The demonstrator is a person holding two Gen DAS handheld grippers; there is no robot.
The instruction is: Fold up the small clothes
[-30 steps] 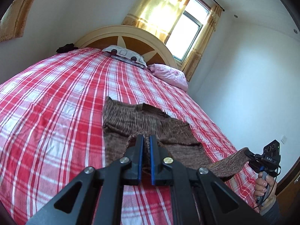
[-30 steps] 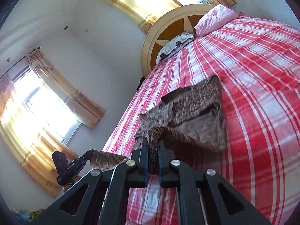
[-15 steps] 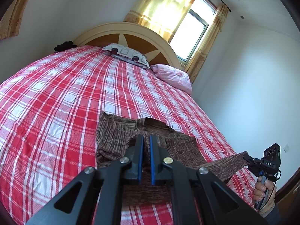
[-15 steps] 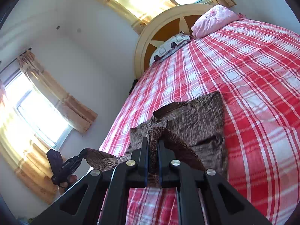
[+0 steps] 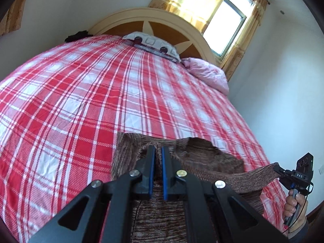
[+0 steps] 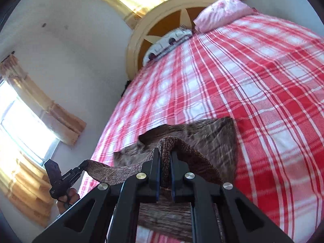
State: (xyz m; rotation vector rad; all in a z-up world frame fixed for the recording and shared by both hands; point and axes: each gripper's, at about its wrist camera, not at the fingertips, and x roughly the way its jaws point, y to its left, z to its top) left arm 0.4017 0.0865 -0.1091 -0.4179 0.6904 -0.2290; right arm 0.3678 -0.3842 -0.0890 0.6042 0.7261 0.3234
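Left tool [image 5: 158, 163] clenched on the brown knit garment [image 5: 204, 162]; right tool [image 6: 165, 169] clamps the same hem. Keep that edge taut and level between your hands. Beyond both tools, the plaid bed [image 5: 81, 101] lies open; its side edge runs close past the right tool.

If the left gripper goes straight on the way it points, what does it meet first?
The left gripper is shut on the brown garment, so the cloth is already there. Beyond it, probably the plaid bedcover; nothing else seems to lie in that line, though depth is unclear.
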